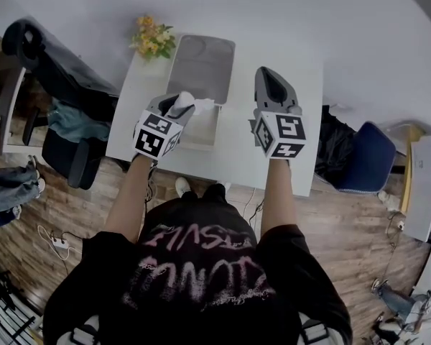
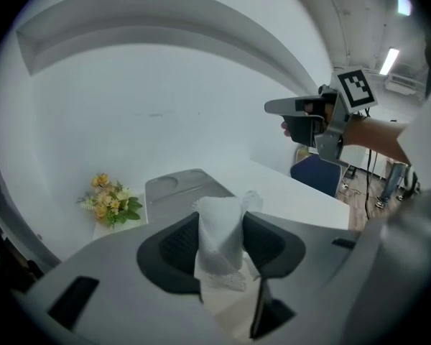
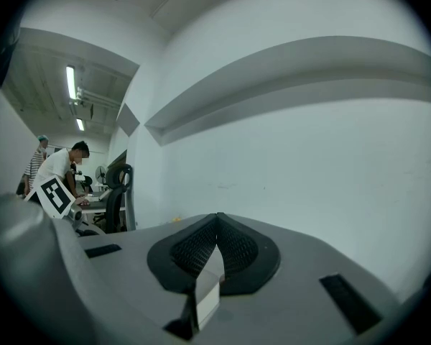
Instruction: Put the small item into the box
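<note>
A: What does the left gripper [image 1: 184,104] have?

B: A white wad [image 2: 220,237], crumpled like tissue. The gripper is clamped on it, one pad on each side, and the wad sticks up past the tips.

A: And where is that relative to the box [image 1: 205,132]?

B: In the head view the tips and the wad sit over the far part of the open box, close to where the grey lid [image 1: 201,67] folds back flat on the surface [image 1: 302,121]. The gripper tilts downward. I cannot tell whether the wad touches the box.

A: The right gripper [image 3: 217,221]?

B: Its jaws are together, tips meeting, with nothing between them. It is held roughly level over the surface, to the right of the box and apart from it. It faces a bare white wall.

A: Anything else around?

B: A small bunch of yellow flowers [image 1: 153,40] stands at the far left corner of the surface, just beside the lid. A black chair [image 1: 65,77] is off the left edge and a blue chair [image 1: 359,160] off the right. The floor is wood.
</note>
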`<state>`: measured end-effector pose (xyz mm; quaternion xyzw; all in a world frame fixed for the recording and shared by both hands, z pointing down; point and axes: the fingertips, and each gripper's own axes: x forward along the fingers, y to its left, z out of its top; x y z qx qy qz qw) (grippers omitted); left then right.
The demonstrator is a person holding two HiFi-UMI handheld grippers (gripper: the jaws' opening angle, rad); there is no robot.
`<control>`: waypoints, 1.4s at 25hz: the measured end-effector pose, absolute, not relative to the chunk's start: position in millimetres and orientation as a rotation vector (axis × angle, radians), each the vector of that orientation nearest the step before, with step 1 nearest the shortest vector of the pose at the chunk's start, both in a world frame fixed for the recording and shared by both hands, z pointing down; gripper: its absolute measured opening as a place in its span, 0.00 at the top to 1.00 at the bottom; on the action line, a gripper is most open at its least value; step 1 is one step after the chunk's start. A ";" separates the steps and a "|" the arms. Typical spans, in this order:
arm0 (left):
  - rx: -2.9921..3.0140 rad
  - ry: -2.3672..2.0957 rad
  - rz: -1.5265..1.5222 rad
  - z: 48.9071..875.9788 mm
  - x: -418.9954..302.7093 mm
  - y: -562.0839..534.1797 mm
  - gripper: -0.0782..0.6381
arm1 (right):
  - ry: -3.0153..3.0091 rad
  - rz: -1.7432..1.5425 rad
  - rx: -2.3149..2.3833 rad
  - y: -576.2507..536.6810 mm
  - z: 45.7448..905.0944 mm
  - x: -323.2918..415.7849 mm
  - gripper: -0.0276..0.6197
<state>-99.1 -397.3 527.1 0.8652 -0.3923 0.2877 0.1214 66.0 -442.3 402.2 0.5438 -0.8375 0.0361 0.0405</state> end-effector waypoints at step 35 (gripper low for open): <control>2.492 -0.607 1.585 642.1 -83.5 -363.8 0.63 | -2.469 0.164 1.720 -436.0 424.5 90.1 0.94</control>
